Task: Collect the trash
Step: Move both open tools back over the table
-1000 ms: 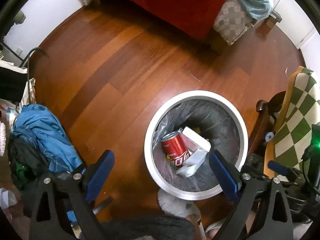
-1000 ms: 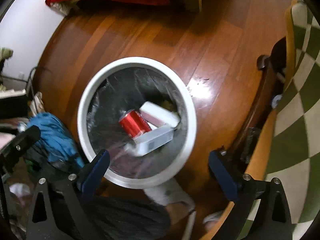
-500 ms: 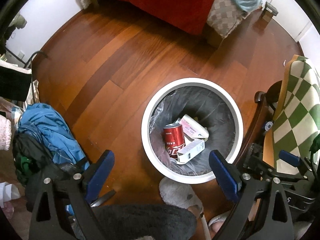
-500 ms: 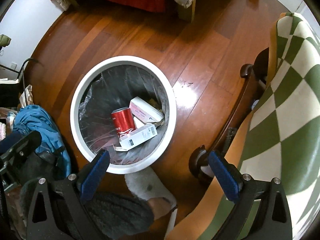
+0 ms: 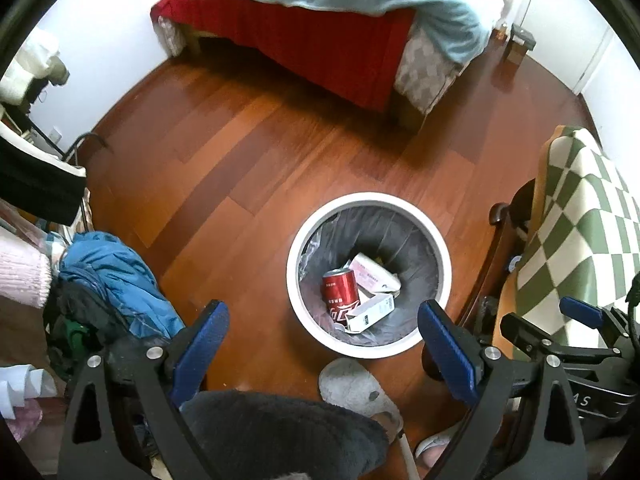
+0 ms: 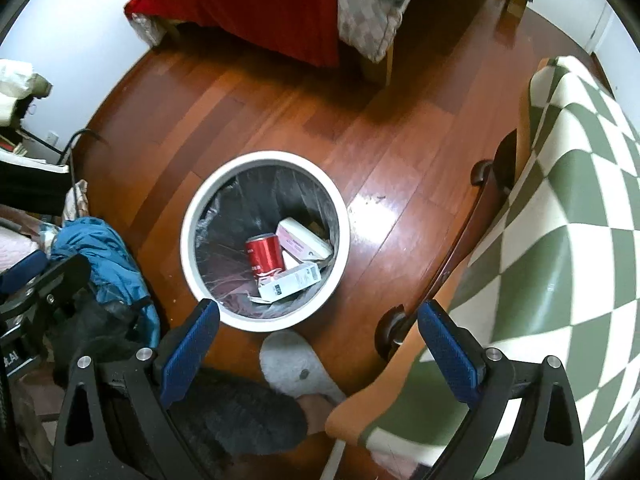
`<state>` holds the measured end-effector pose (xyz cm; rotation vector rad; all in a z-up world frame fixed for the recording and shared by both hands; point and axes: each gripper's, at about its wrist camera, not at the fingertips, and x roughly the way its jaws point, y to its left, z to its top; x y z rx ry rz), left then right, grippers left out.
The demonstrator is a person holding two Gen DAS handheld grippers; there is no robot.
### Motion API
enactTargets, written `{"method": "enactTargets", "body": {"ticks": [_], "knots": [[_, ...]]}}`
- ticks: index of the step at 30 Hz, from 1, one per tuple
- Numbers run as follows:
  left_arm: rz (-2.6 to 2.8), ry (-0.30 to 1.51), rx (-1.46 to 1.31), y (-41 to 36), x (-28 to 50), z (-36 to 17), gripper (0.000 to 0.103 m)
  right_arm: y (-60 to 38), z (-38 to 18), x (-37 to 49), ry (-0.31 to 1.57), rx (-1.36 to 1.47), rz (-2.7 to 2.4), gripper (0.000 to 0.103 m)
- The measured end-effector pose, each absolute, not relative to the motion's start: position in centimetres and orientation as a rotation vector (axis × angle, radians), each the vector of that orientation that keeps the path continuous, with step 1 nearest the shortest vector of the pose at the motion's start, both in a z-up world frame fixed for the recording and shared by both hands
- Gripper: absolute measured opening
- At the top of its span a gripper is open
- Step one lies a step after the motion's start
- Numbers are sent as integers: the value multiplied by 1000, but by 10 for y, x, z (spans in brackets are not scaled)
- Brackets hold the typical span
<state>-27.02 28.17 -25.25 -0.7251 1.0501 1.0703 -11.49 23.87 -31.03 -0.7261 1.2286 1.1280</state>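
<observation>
So both grippers are up high over the white bin (image 5: 308, 300), and neither one has anything in it. The left gripper (image 5: 322, 338) has its blue fingers (image 5: 200, 344) spread wide apart with nothing between them, and the right gripper (image 6: 318, 338) is the same, wide open and empty, so I'd guess the dropping-in part is done for these pieces. All the trash I can spot is down inside the bin: a red soda can (image 5: 340, 294) lying on its side toward the middle, a pink-and-white box (image 5: 370, 274) just beside it on the far side, and a white carton (image 5: 372, 314) resting partly across the can on the near side. The bin has a thin clear liner (image 6: 224, 236) bunched against the inner wall, which is probably why the stuff has slid together at the bottom. Right at the near edge of the bin is the person's grey slipper (image 6: 294, 366), almost touching the rim, so they're standing right over it. Off to the bin's left there's a blue jacket (image 5: 116, 276) heaped on other clothes, to its right a chair with a green checked blanket (image 6: 560, 220), and beyond it a bed (image 5: 320, 40) with a red cover. The wood floor (image 5: 240, 160) around the bin looks bare from here, so I can't see any more trash waiting.
</observation>
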Motion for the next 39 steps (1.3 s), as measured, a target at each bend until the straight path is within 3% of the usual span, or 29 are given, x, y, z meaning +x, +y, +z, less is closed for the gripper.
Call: {"method": "enactTargets", "body": {"ticks": [14,22,32,34,36,39], "knots": [[1087,927,-611,223,-245,-160,96,166,-195,-90,1222,-446,1278,100],[935,919,-512,181,-137,-154,96,76,-161,22,1220,-240,1113,100],[645,1109,-376,98,102,-242,96,-99,-216,267,1239,-62,529,100],[605,1169,-349,84,144,-264,96,-129,-239,312,1270,-31,435,94],[574,1216,-321,72,176,-280,96,-149,-260,350,1305,9,372,79],[539,1274,-272,57,213,-298,96,-165,-287,388,1347,77,337,75]]}}
